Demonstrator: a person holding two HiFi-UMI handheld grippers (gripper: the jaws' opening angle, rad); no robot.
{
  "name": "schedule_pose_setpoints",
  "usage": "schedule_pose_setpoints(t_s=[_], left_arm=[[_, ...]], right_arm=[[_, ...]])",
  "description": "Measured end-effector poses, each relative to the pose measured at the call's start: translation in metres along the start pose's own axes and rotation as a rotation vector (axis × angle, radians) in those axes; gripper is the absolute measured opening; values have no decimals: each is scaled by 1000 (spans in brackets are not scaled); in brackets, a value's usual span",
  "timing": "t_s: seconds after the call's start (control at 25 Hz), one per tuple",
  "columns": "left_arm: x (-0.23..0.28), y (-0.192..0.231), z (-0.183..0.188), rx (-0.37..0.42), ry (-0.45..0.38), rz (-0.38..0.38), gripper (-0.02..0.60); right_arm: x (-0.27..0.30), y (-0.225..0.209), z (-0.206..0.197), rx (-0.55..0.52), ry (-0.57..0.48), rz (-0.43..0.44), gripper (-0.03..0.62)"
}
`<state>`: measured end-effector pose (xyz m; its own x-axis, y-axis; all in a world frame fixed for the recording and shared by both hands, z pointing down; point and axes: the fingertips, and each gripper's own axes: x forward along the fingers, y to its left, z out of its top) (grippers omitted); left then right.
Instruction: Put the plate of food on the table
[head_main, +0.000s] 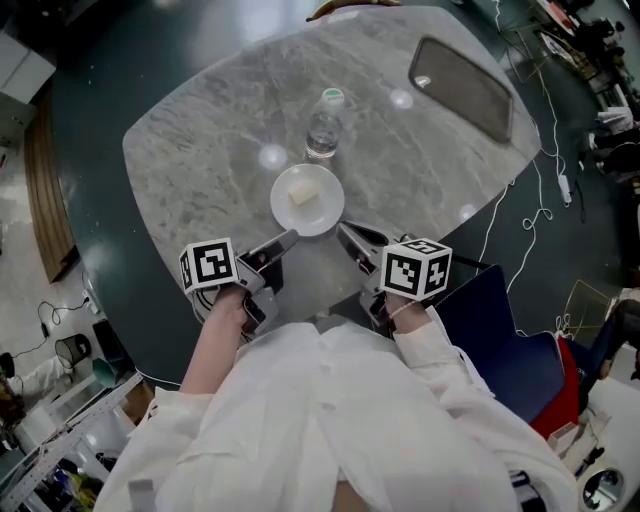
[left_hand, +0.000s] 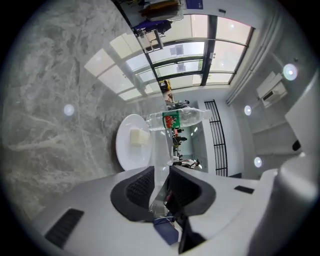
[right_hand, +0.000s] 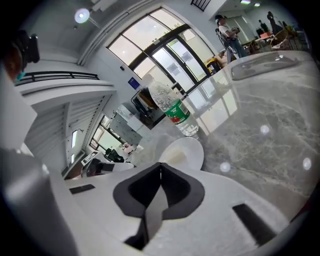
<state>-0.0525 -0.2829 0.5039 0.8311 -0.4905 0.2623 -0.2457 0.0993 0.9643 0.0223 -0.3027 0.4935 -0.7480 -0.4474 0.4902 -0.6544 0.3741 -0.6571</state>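
**Plate on table, both grippers off it**

Round white plate (head_main: 307, 200) sits flat on the grey marble-look table (head_main: 200, 160), approx frame ctr in head view, w/ a pale square piece of food (head_main: 303, 195) on it. Clear plastic water bottle (head_main: 324, 125) stands upright just above the plate in frame, close to its rim.

Left gripper (head_main: 283, 240) is at plate's lower-left edge and right gripper (head_main: 345, 232) at its lower-right edge. Both tips are just beside the rim; contact can't be told from head view.

In left gripper view the jaws stand a narrow gap apart w/ nothing clamped, plate lying beyond the tips, up-left of them. In right gripper view the pads are pressed together, empty, plate just past the tips, slightly right.

Dark rectangular tray (head_main: 462, 88) lies upper right on the table, well apart from the plate.
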Motion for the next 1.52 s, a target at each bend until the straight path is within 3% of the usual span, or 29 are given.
schedule_pose_setpoints(t_s=[0.12,0.28,0.44,0.6,0.8,0.88,1.12,1.52], left_arm=[[-6,-28,-6,85,-4,-66,77],[-19,-52,-8,308,-18,-85,60],[-29,-72,-9,347,-88,-131,49],[-38,-89,-21,390,-105,-159,36],[-42,-102,-34,647,-108,-104,26],[-43,-106,-44,707,-102,-92,26],[-46,-100,-52,758,-138,-6,23],[-40,-92,-52,736,-102,25,21]], right_arm=[[-9,12,0,-26,-7,49,3],[-22,29,6,-43,-35,112,3],[-41,47,17,-67,-76,143,3],[-61,66,24,-103,-121,173,3],[-66,70,16,-62,-154,205,3],[-67,73,8,-57,-148,221,3],[-69,84,-9,-106,-120,251,3],[-65,85,-11,-159,-78,242,2]])
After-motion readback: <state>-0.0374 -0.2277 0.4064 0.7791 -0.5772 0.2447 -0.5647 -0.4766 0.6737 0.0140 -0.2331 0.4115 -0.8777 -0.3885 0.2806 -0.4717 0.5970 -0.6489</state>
